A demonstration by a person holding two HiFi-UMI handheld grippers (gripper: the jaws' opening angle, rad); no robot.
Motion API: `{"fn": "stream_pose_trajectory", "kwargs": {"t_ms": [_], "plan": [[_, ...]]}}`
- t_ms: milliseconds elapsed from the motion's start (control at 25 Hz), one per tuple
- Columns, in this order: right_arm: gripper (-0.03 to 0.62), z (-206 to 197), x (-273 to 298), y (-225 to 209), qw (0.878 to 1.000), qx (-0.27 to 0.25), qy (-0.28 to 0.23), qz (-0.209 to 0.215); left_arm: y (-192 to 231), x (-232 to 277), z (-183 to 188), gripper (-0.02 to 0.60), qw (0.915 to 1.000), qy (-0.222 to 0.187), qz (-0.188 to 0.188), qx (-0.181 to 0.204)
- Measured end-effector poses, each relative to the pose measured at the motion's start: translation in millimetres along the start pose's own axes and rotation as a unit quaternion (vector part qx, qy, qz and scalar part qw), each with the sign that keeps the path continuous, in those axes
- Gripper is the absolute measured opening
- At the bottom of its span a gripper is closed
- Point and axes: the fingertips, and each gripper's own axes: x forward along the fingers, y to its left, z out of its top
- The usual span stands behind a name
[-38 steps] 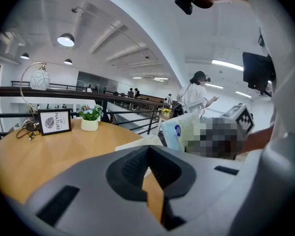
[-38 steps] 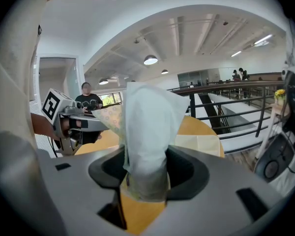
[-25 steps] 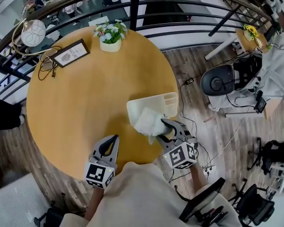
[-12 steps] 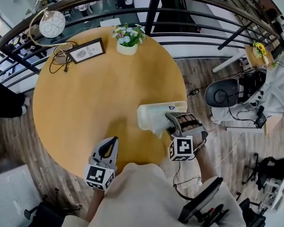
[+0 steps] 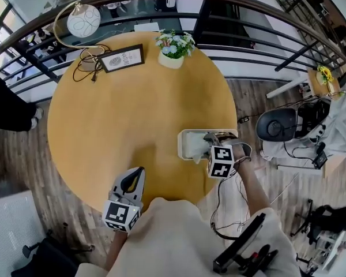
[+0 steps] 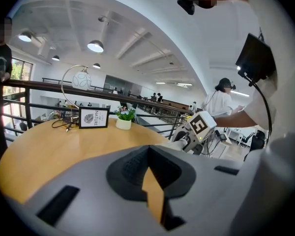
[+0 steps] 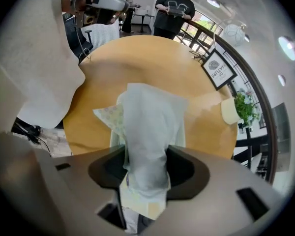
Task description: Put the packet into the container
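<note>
While the right tool (image 5: 207, 145) is pinching the packet (image 7: 147, 127) right over the container (image 5: 183, 136), I'd be lowering it fully inside before releasing; left tool (image 5: 131, 180) is sitting closed, empty.

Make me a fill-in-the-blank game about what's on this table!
1. The right gripper is squeezing a white ____.
2. The container sits on a ____ wooden table.
3. The flowers stand in a small white ____.
4. The left gripper holds ____.

Missing words: packet; round; pot; nothing.
</note>
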Motion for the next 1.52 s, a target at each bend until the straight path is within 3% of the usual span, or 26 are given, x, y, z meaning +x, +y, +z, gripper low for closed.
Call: {"fn": "stream_pose_trajectory", "kwargs": {"t_ms": [280,640,1080,1200,1280,1520], "plan": [[0.202,4.8,37.7,3.4,0.999,0.001,0.007,0.035,16.5,-11.4,-0.3,0.005,0.9997,0.0,0.025,-0.006],[0.196,5.5,46.2,3.8,0.999,0.018,-0.005,0.034,14.7,-9.8,-2.3,0.005,0.9998,0.003,0.02,-0.006],[0.2,8.7,32.5,2.5,0.999,0.035,-0.024,0.017,10.8,-10.3,4.4,0.005,0.9998,-0.002,0.018,0.002],[0.246,10.8,19.6,0.3,0.998,0.044,-0.032,0.017,4.6,-8.6,5.1,0.005,0.9999,-0.004,0.011,0.006],[0.281,10.3,9.9,-3.5,0.998,0.056,-0.04,0.007,0.0,-7.4,5.3,0.005,0.9999,-0.007,0.005,0.008],[0.281,7.4,-5.5,-9.6,0.992,0.092,-0.072,-0.04,-11.0,-8.0,5.0,0.005,0.9999,-0.009,-0.004,0.014]]}}
